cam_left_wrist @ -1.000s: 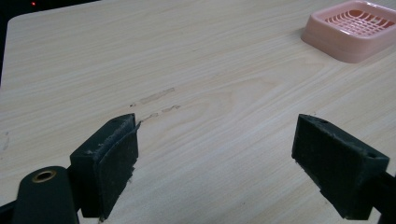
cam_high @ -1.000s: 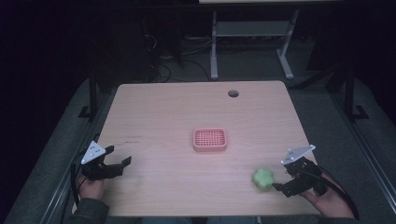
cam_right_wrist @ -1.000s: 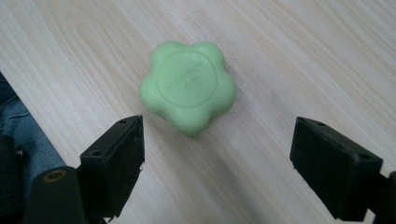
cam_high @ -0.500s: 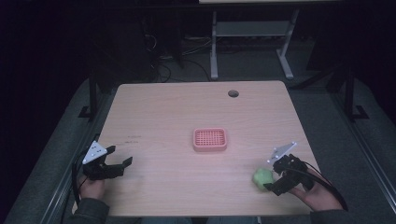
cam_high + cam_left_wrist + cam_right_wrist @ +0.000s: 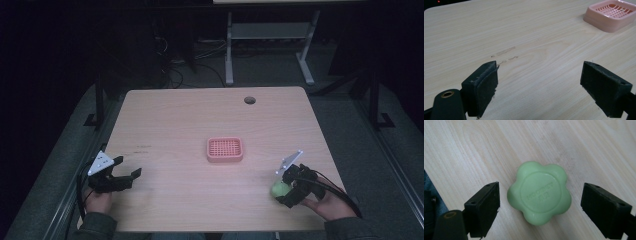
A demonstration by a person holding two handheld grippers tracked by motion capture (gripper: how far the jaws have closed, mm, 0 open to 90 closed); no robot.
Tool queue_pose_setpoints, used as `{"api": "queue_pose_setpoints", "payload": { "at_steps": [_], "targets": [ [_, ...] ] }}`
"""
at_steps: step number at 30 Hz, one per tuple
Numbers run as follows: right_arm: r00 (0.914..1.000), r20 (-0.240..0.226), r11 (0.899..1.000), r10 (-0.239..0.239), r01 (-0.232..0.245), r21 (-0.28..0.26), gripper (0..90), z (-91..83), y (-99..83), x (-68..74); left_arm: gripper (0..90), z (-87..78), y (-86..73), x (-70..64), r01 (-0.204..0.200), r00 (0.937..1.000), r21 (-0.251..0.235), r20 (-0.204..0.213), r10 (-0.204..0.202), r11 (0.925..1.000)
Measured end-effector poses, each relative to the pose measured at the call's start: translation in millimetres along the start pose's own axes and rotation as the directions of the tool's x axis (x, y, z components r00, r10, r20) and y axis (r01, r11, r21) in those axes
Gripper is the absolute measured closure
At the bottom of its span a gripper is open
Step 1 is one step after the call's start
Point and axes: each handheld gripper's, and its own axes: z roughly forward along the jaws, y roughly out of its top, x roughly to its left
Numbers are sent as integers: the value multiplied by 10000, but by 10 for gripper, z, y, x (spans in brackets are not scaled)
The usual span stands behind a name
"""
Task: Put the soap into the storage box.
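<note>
High view: a pale wooden tabletop fills the middle of the frame, with dark floor around it. At the lower left, a hand holds the left tongs, jaws spread wide over bare wood. At the lower right, the other hand holds the right tongs, tilted down over a small green soap that lies on the tabletop near its lower right edge. A pink slatted soap dish sits at the centre of the frame, well apart from both tongs. A small round hole shows in the tabletop toward the upper right.

Left gripper view: the left tongs stand open, two black padded jaws rising from the bottom corners with bare wood grain between them. The pink soap dish lies at the upper right corner.

Right gripper view: the green soap lies flat in the middle of the frame. It is pale green, shaped like a rounded flower with lobes around a raised disc, with embossed lettering too faint to read. The right tongs are open, one jaw at each side of the soap, neither touching it.
</note>
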Motion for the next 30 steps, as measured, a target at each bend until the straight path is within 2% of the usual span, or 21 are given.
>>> {"api": "queue_pose_setpoints", "payload": {
  "at_steps": [10, 24, 30],
  "targets": [
    [9996, -2, 9982, -274, 273, 527, 151, 107, 76, 23, 139, -6, 3, 8, -29, 10000, 73, -11, 29, 10000],
    [9994, -204, 9934, -272, 293, 1106, 154, 230, 102, 7, 139, -8, 5, 12, -75, 10000, 102, -4, 75, 9999],
    [9993, -120, 9907, -354, 366, 1313, 160, 267, 113, 12, 138, -14, 7, 15, -52, 10000, 85, 9, 52, 10000]
  ]
}}
